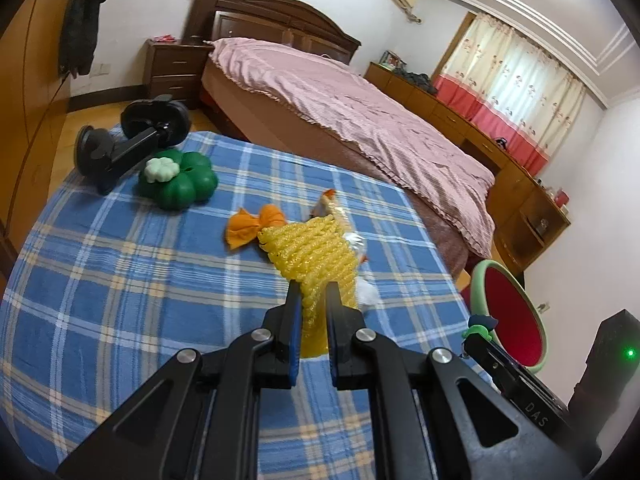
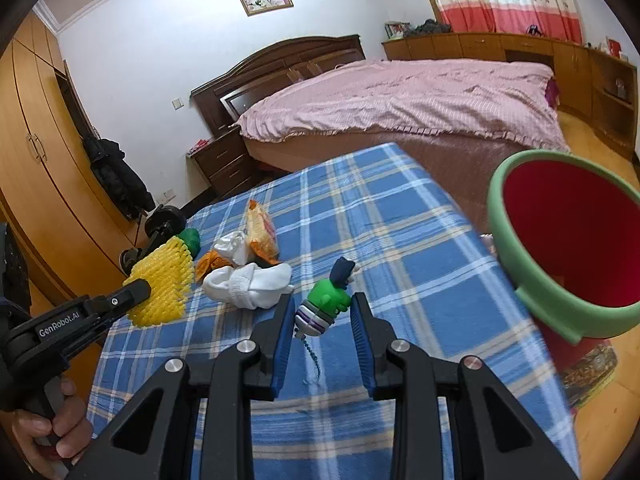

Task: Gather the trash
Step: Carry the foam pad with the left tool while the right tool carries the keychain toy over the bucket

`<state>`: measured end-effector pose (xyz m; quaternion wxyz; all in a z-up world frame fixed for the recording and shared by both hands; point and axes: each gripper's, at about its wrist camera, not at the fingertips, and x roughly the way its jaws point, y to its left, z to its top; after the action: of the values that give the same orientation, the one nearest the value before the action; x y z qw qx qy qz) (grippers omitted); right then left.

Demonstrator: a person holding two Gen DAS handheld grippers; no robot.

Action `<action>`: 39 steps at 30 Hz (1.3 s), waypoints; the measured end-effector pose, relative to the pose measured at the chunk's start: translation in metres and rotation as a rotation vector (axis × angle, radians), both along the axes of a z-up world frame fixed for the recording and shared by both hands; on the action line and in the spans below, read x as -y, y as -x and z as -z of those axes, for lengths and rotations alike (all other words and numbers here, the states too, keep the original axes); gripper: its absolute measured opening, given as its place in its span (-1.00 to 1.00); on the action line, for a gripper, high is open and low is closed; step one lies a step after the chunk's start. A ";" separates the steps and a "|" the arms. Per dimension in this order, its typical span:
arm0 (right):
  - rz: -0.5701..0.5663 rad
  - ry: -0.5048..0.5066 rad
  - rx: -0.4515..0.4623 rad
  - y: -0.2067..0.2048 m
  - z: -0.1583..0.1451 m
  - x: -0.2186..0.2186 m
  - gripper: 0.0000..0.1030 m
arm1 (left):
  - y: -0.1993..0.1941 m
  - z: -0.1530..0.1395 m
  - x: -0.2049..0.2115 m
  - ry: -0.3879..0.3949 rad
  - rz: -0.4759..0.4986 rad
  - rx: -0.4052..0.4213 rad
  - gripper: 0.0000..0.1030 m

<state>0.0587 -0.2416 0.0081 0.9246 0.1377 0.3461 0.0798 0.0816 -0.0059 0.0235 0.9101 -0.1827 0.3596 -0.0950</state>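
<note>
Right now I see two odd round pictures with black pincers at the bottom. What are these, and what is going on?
No robot here: a person holds a hand tool with two fingers in each hand, and each tool carries a wide-angle camera looking along its fingers. One picture comes from the left tool, the other from the right.

The left gripper is shut on a yellow foam net. The right gripper is open around a small green toy figure lying on the blue checked cloth.

Also on the cloth: white socks, an orange snack wrapper and a green clover-shaped thing. The red bucket with a green rim at the side looks like the trash bin.
</note>
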 end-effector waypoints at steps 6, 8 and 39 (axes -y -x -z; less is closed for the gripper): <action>0.021 -0.013 0.025 0.013 -0.007 0.012 -0.38 | 0.007 -0.009 0.013 0.001 0.030 0.020 -0.81; 0.030 -0.017 0.039 0.017 -0.010 0.016 -0.38 | 0.009 -0.012 0.017 -0.001 0.039 0.027 -0.81; 0.257 0.018 0.173 0.052 -0.045 0.106 -0.38 | -0.002 -0.037 0.130 -0.041 0.293 0.088 -0.81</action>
<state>0.0066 -0.3480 0.0536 0.9547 0.1653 0.2454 -0.0308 0.0840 -0.1362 0.0605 0.9048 -0.1056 0.3442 -0.2273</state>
